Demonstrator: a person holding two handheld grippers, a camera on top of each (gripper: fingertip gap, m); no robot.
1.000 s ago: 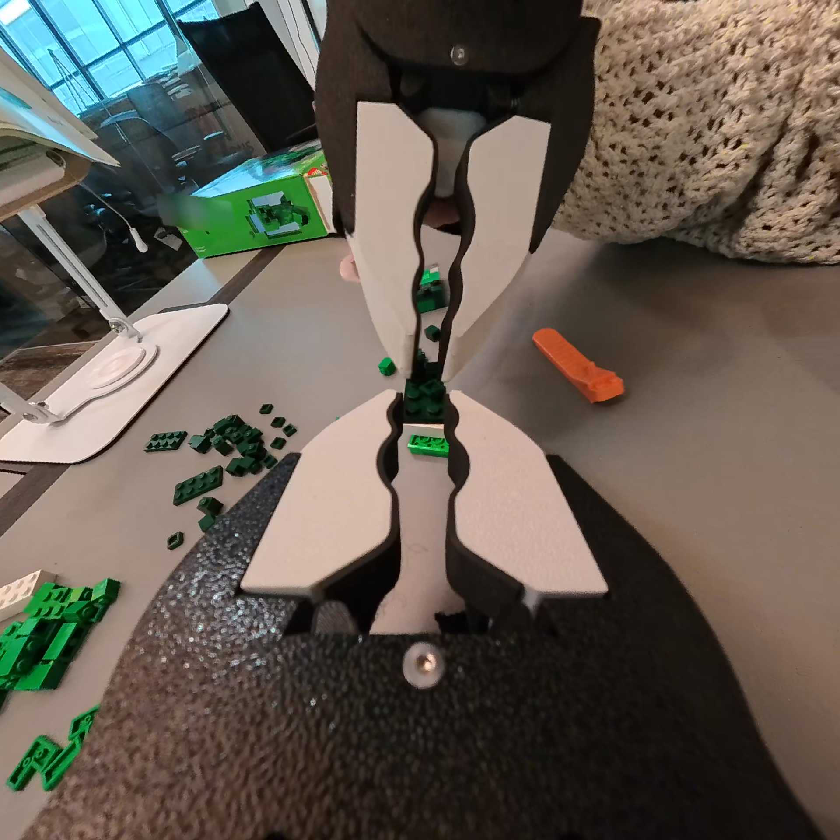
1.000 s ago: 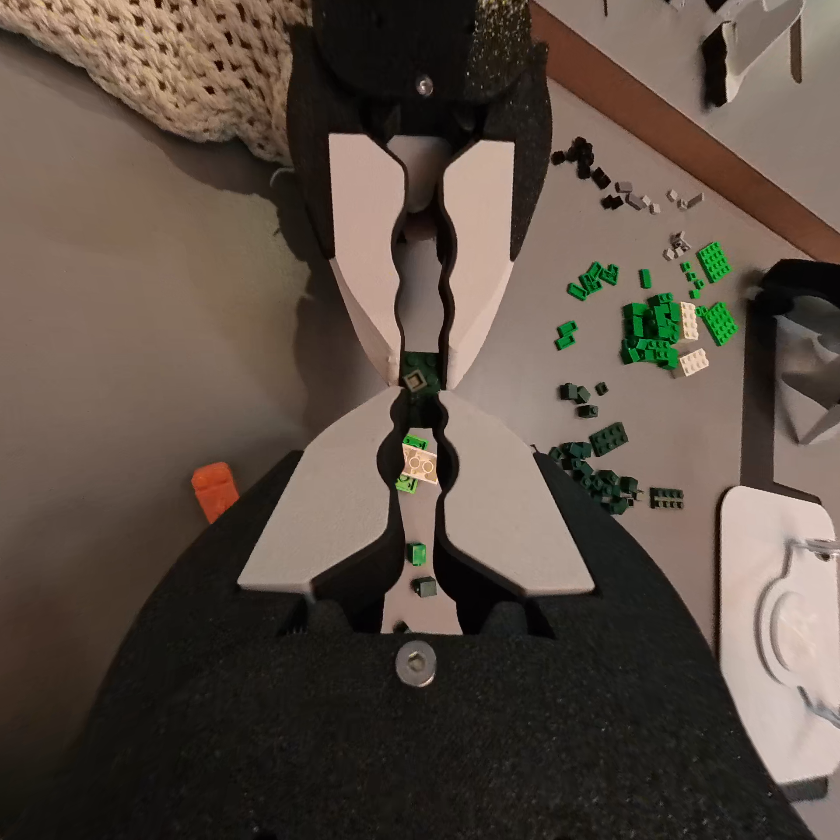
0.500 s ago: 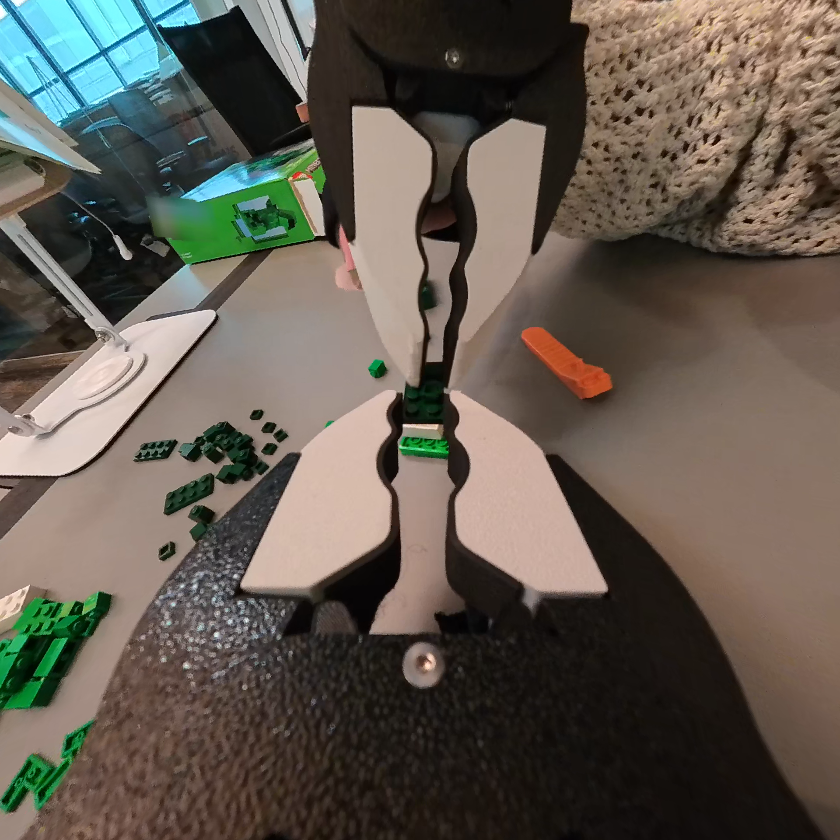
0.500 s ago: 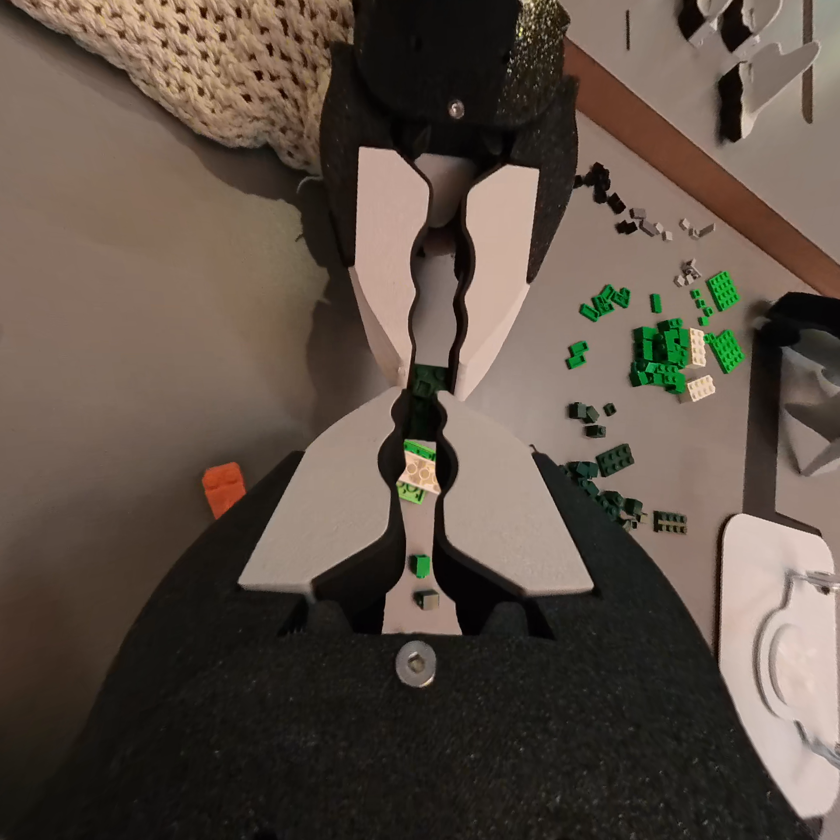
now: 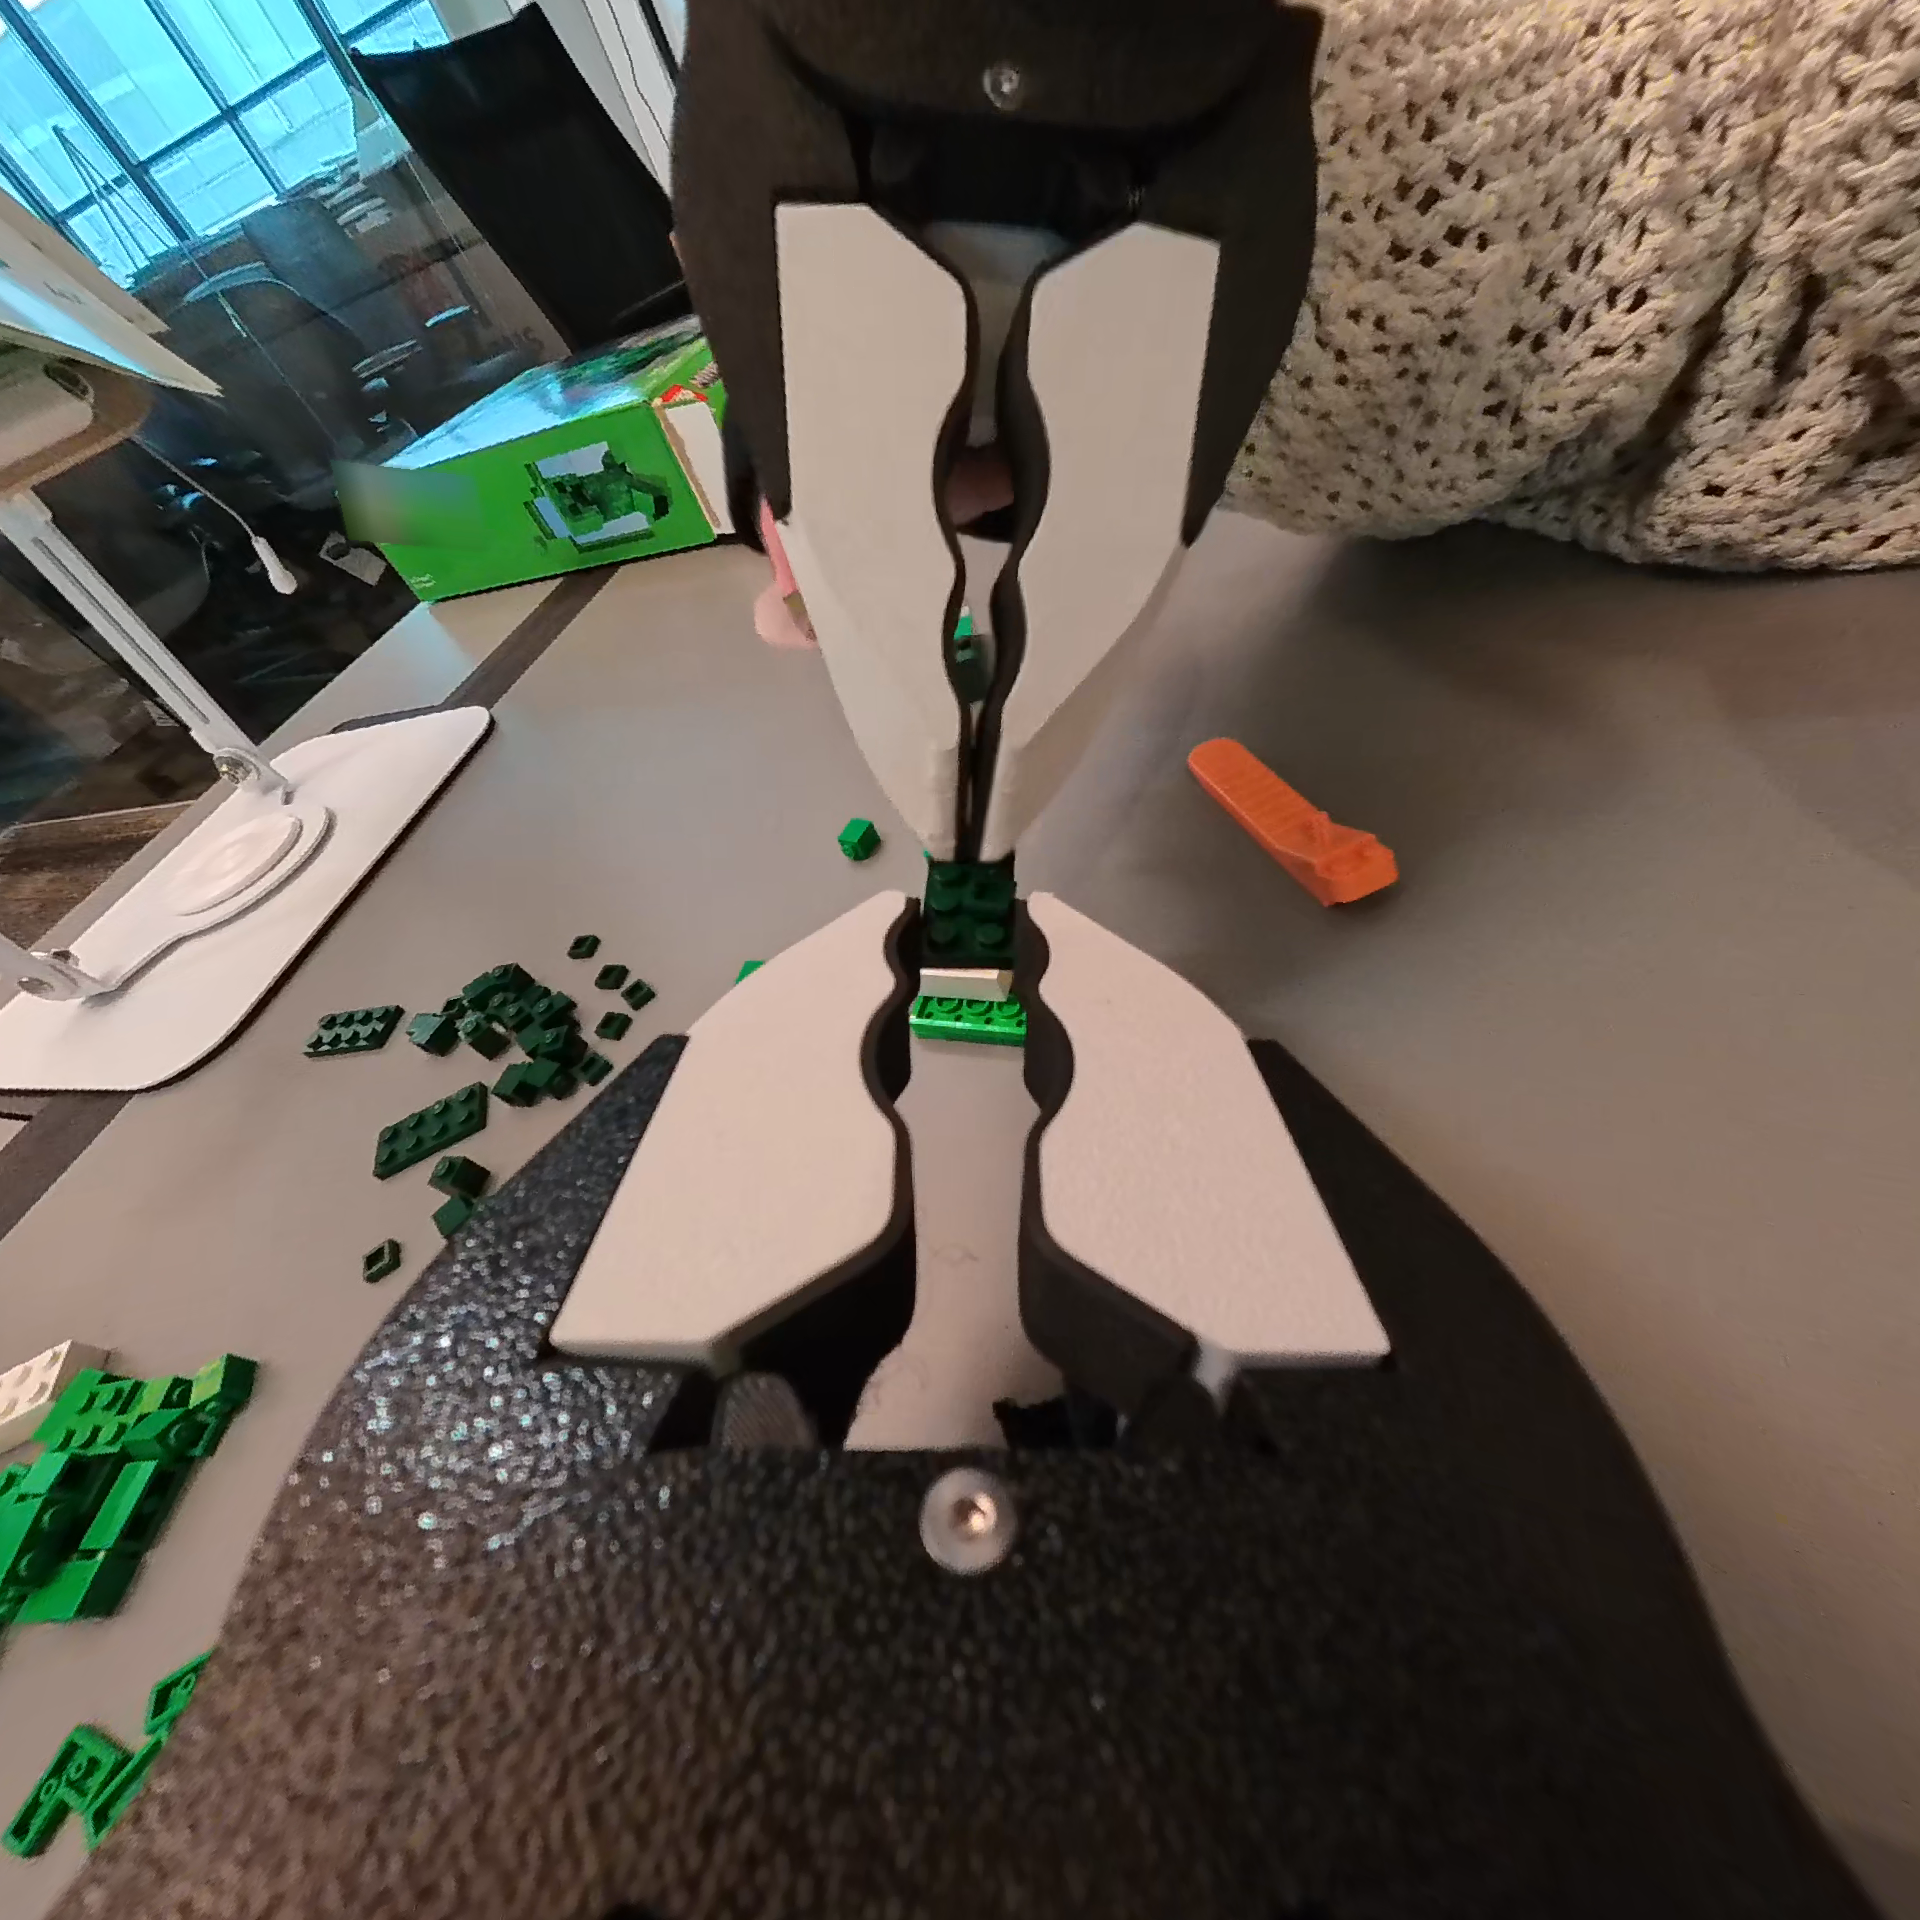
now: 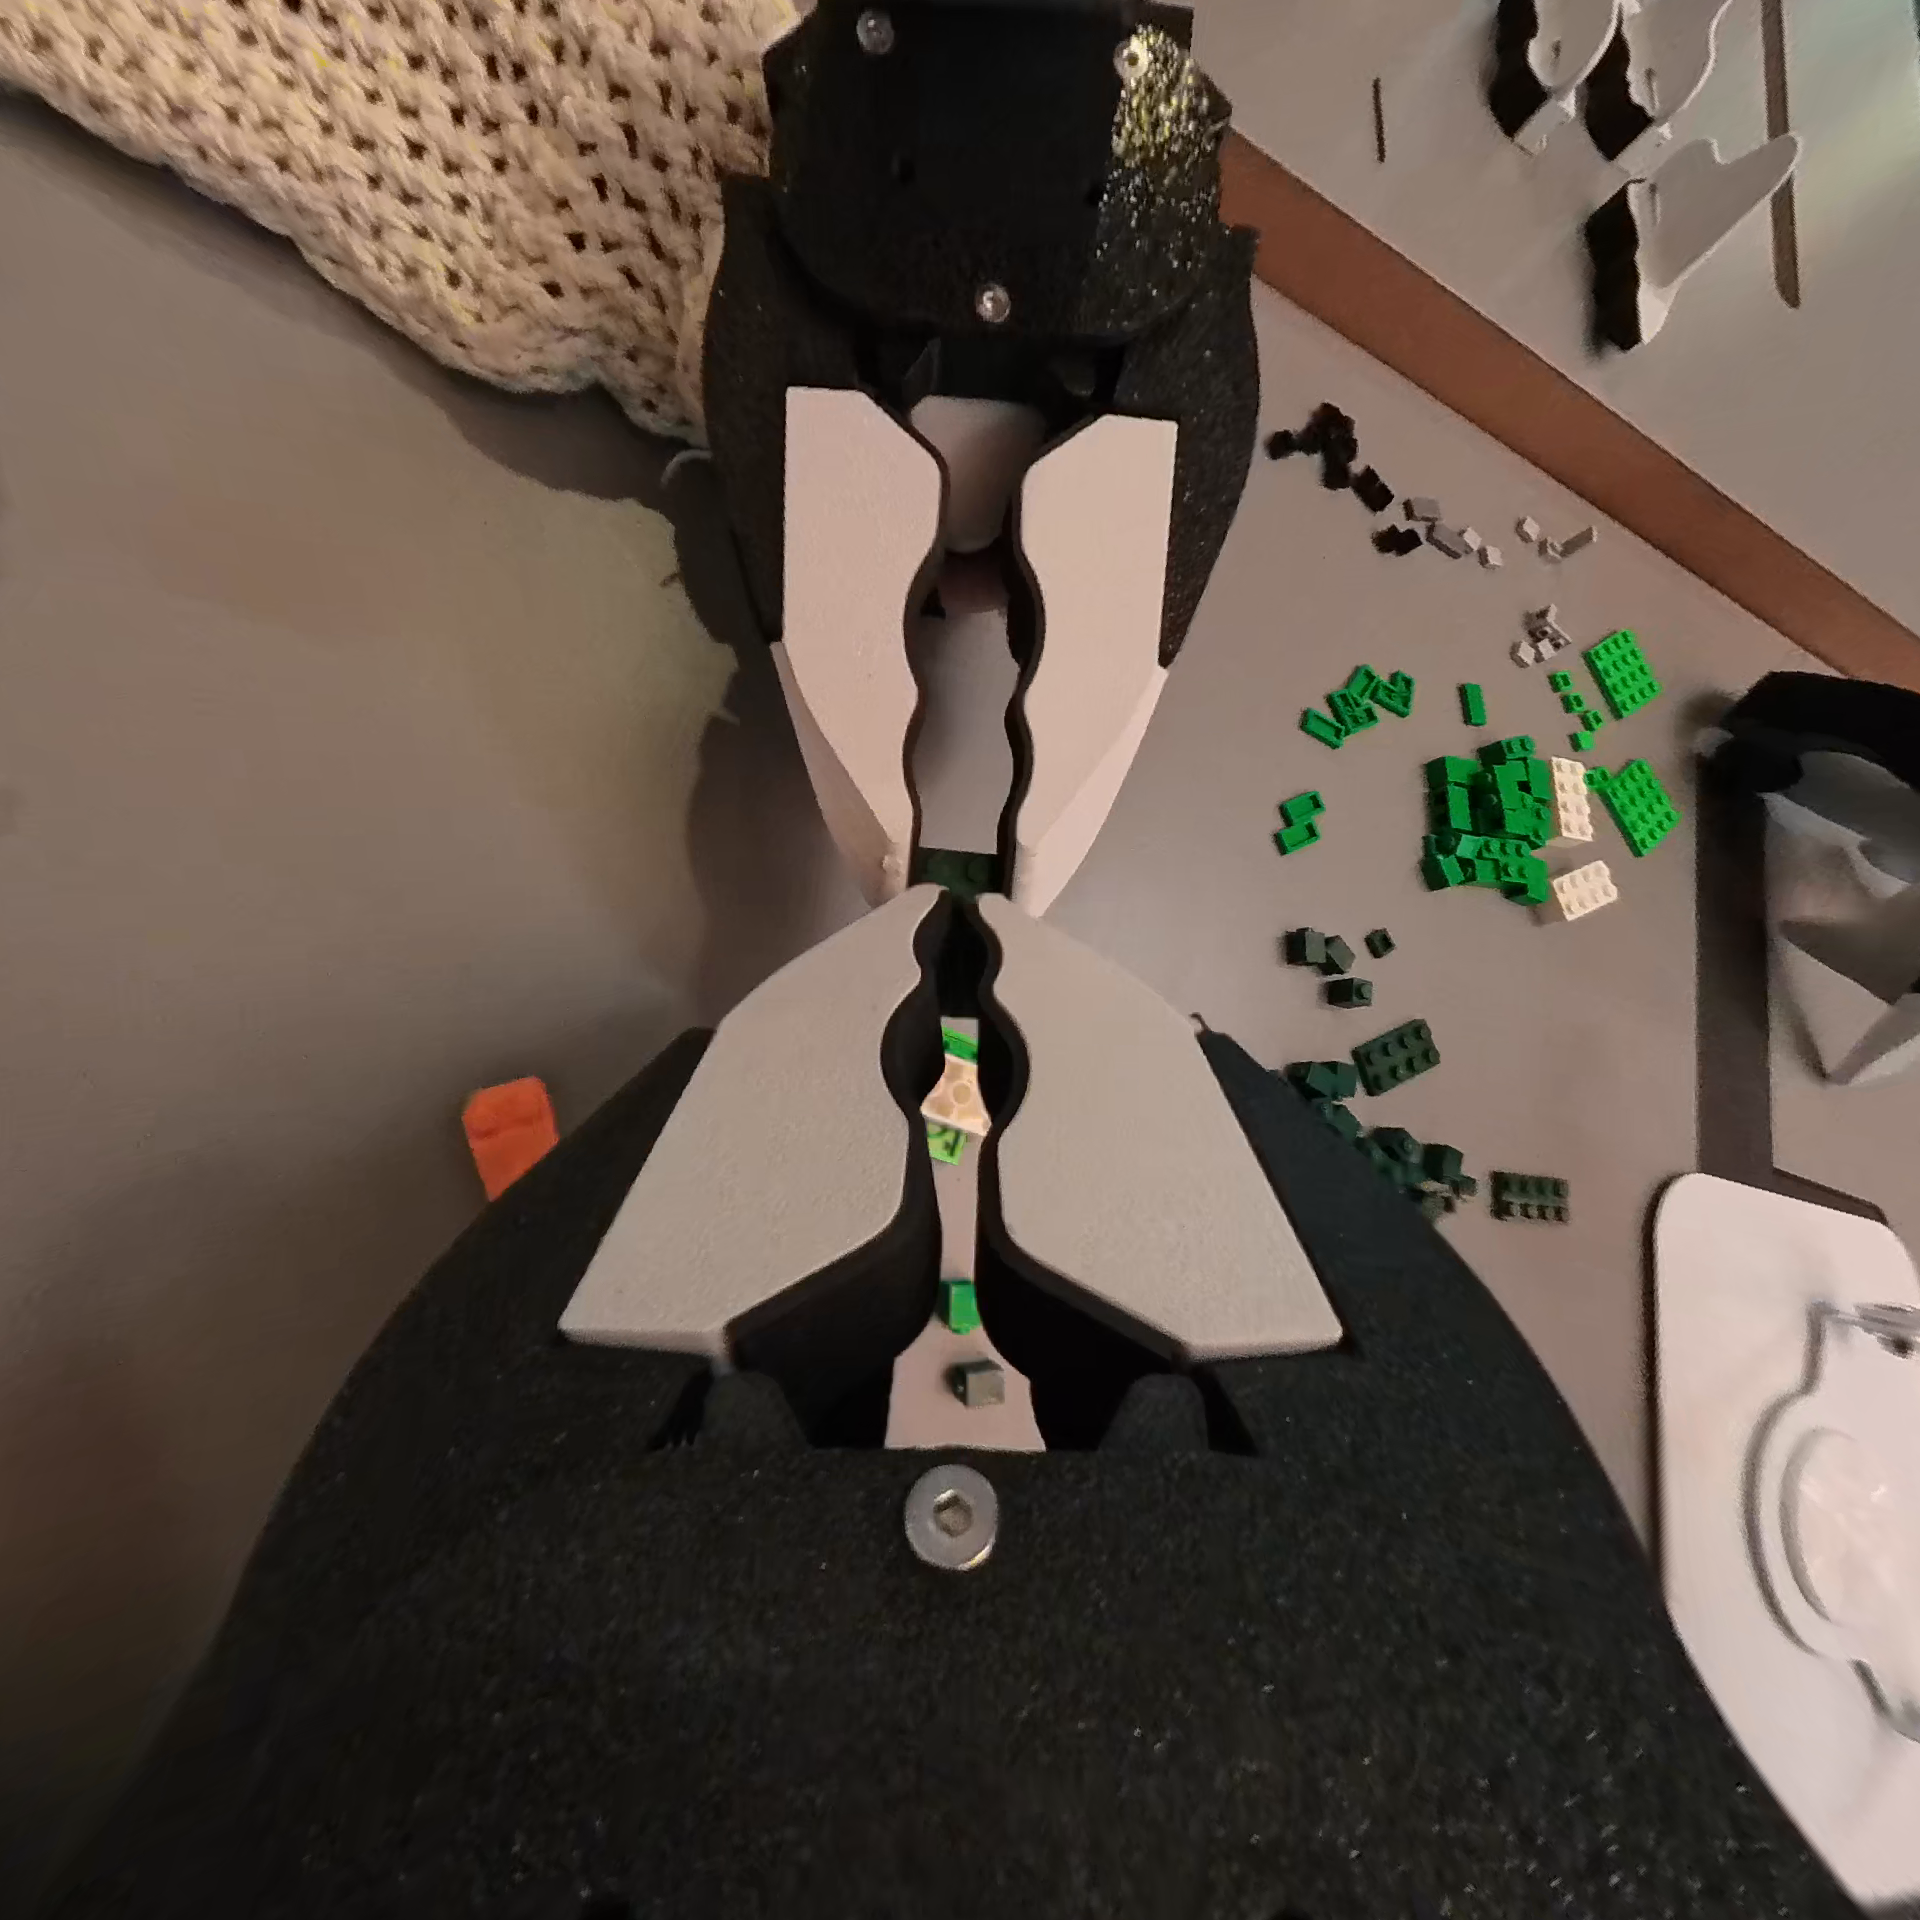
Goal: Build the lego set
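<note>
From the left, loose green bricks (image 5: 488,1049) lie scattered on the grey table (image 5: 1558,1039), with a green box (image 5: 540,499) farther back. In the middle, the left gripper (image 5: 968,920) is clamped on a dark green stack (image 5: 969,914), held just above the table, with a white piece and a bright green plate under it. The right gripper (image 5: 971,842) comes from the opposite side, its fingers nearly together and its tips touching the top of the stack; whether it pinches a small piece there, I cannot tell. Farther right lies an orange separator (image 5: 1288,821).

The stack looks light, stiff and smooth-sided, so it would likely slip or twist if squeezed off-centre. Best hold is on 2 flat opposite walls, low, leaving the studs free. Pressing down should be straight, or the joints below may pop apart.
</note>
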